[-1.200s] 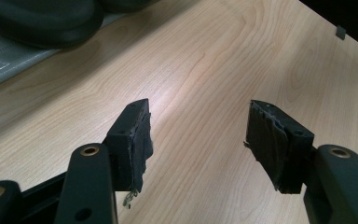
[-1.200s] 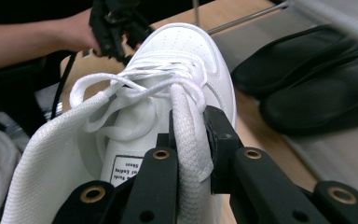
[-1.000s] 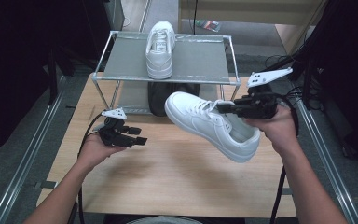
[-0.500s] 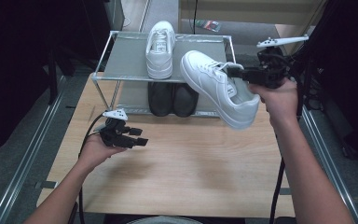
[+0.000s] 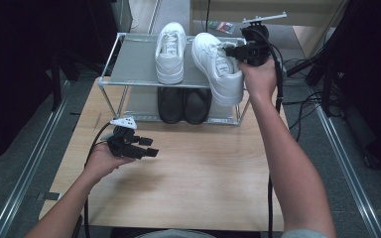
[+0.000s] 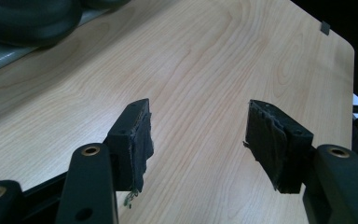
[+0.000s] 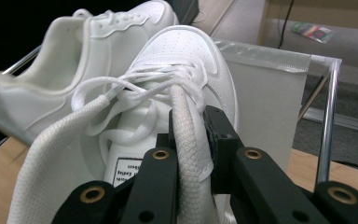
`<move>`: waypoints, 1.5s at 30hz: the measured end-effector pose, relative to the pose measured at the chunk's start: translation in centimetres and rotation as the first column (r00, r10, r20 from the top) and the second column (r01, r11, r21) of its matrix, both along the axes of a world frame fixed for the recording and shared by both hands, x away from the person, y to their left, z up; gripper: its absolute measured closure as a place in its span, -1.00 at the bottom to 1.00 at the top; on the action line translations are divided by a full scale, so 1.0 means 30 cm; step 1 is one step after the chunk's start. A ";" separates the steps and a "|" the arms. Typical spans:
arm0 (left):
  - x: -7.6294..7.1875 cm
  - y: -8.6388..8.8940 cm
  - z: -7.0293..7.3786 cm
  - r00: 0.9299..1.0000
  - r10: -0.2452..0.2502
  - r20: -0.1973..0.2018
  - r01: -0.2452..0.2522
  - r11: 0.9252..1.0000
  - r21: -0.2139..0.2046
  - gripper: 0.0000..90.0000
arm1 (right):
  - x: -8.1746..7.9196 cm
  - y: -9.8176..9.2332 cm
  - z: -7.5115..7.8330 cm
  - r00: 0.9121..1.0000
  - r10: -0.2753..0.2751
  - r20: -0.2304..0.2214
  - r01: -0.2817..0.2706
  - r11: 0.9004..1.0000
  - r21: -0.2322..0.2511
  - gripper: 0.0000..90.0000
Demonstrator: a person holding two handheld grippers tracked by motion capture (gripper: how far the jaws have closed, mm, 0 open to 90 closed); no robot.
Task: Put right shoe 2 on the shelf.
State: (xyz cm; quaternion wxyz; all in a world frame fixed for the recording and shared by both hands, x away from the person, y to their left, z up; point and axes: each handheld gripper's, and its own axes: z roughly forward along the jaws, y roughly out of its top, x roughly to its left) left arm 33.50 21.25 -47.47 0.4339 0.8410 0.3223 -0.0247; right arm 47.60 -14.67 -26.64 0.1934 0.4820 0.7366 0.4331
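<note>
Two claws | right claw [image 5: 231, 50] clamps white sneaker [image 5: 218, 67] collar over rack's top shelf [image 5: 134, 64] | left claw [image 6: 198, 135] open, empty | next: set sneaker beside its mate [image 5: 170, 51].

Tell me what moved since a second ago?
The right gripper carried the white shoe up from over the table to the rack's top shelf, beside the other white shoe, gripping it throughout. The left gripper, open, and the black shoes stayed put.
</note>
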 end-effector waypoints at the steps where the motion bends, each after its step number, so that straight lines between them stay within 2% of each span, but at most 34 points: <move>1: 0.000 -0.002 -0.001 1.000 -0.004 0.003 0.004 1.000 -0.002 -0.09 | 0.015 0.016 0.002 1.000 -0.018 -0.001 0.018 1.000 -0.006 0.88; 5: -0.003 -0.004 0.000 1.000 -0.012 0.002 0.012 1.000 -0.005 -0.09 | 0.072 0.077 0.005 0.997 -0.079 -0.002 0.079 0.997 -0.025 0.87; 9: -0.005 -0.004 0.002 1.000 -0.016 0.006 0.016 1.000 -0.006 -0.08 | 0.126 0.126 -0.002 0.989 -0.146 -0.030 0.146 0.989 -0.001 0.86; 12: -0.006 -0.005 0.002 1.000 -0.019 0.006 0.019 1.000 -0.010 -0.08 | 0.149 0.150 -0.005 0.985 -0.171 -0.035 0.172 0.985 0.006 0.86; 13: -0.006 -0.005 0.003 1.000 -0.020 0.006 0.020 1.000 -0.009 -0.08 | 0.168 0.180 -0.006 0.980 -0.195 -0.030 0.195 0.981 -0.002 0.86; 16: -0.008 -0.006 0.002 1.000 -0.027 0.006 0.027 1.000 -0.004 -0.08 | 0.185 0.217 -0.008 0.975 -0.219 -0.029 0.218 0.976 -0.019 0.86; 22: -0.006 -0.009 0.003 0.999 -0.032 0.004 0.032 0.999 -0.010 -0.09 | 0.204 0.268 -0.026 0.957 -0.286 -0.039 0.286 0.958 -0.013 0.84; 26: -0.002 -0.009 0.004 0.999 -0.034 0.004 0.034 0.999 -0.009 -0.09 | 0.206 0.291 -0.038 0.955 -0.296 -0.023 0.295 0.954 -0.047 0.82; 31: 0.001 -0.013 0.003 0.999 -0.037 0.006 0.037 0.999 -0.007 -0.09 | 0.209 0.307 -0.058 0.952 -0.303 -0.036 0.300 0.952 -0.061 0.77; 33: 0.001 -0.012 0.002 0.999 -0.038 0.004 0.038 0.999 -0.008 -0.09 | 0.211 0.309 -0.063 0.952 -0.304 -0.040 0.301 0.952 -0.053 0.76; 41: 0.002 -0.013 0.002 0.999 -0.037 0.002 0.037 0.999 -0.008 -0.09 | 0.219 0.291 -0.067 0.961 -0.271 -0.051 0.268 0.962 -0.061 0.63; 44: 0.001 -0.019 0.001 0.999 -0.041 0.000 0.041 0.999 -0.003 -0.09 | 0.219 0.286 -0.068 0.964 -0.260 -0.051 0.256 0.964 -0.073 0.63; 45: 0.001 -0.021 0.001 0.999 -0.044 0.001 0.044 0.999 -0.001 -0.09 | 0.218 0.285 -0.067 0.964 -0.261 -0.047 0.257 0.963 -0.077 0.69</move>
